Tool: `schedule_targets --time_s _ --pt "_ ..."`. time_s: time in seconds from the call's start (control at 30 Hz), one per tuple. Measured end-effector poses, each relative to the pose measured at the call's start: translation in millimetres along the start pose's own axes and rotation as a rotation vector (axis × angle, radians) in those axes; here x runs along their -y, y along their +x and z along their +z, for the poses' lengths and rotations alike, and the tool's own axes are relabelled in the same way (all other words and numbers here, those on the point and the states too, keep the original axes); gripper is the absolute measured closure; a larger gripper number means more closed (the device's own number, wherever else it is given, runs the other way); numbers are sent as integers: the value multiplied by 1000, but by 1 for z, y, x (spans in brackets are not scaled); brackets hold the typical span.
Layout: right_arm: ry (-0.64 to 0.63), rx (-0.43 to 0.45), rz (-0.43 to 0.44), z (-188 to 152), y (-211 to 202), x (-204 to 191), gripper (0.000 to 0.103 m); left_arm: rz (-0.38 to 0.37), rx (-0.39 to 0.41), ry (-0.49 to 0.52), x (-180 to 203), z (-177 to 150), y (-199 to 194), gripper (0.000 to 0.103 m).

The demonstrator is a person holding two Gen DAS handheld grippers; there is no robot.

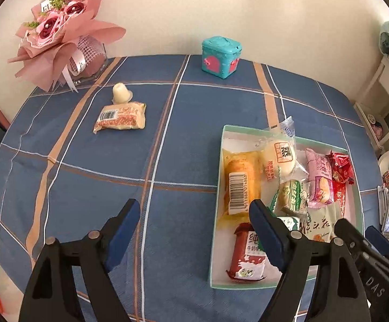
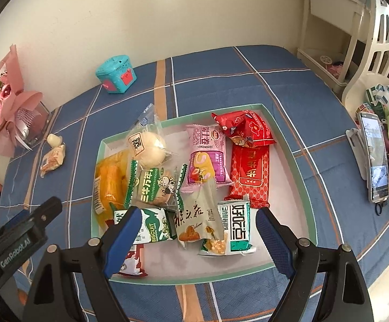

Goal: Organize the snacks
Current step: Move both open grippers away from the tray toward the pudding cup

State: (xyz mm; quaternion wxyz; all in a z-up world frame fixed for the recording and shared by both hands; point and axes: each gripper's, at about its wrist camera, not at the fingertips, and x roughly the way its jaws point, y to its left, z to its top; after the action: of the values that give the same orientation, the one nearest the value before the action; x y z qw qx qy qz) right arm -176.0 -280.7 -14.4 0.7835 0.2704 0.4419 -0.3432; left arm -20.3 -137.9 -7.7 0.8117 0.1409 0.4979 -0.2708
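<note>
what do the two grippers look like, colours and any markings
Both are black plastic with triangular cut-outs, silver pivot rivets and blue textured finger pads. The left gripper body reads "GenRobot.AI" in the right wrist view; the right gripper shows partial lettering "DAS". No cables or sleeves visible.

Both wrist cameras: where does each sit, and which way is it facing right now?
Left wrist: above the blue tablecloth, facing the wall; open left gripper frames bare cloth, and the right gripper shows at the edge.
Right wrist: over the tray; open right gripper frames snacks, left gripper alongside.
Shared: tray, teal box, bouquet.
</note>
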Motion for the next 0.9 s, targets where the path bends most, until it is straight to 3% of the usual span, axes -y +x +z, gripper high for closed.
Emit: schedule_targets --time_s 0.23,0.3,0.37,0.9 --pt "-10 -5 -10 0 3 -3 14 5 -12 -18 -6 2 5 19" --pt "-15 -5 -19 0 4 -4 10 11 -10 -23 -9 3 5 15" --pt "-16 -1 -20 0 4 -5 0 16 -5 -26 -11 4 5 8" --pt "-47 38 -16 0 2 -24 0 25 -5 -44 -24 10 9 7"
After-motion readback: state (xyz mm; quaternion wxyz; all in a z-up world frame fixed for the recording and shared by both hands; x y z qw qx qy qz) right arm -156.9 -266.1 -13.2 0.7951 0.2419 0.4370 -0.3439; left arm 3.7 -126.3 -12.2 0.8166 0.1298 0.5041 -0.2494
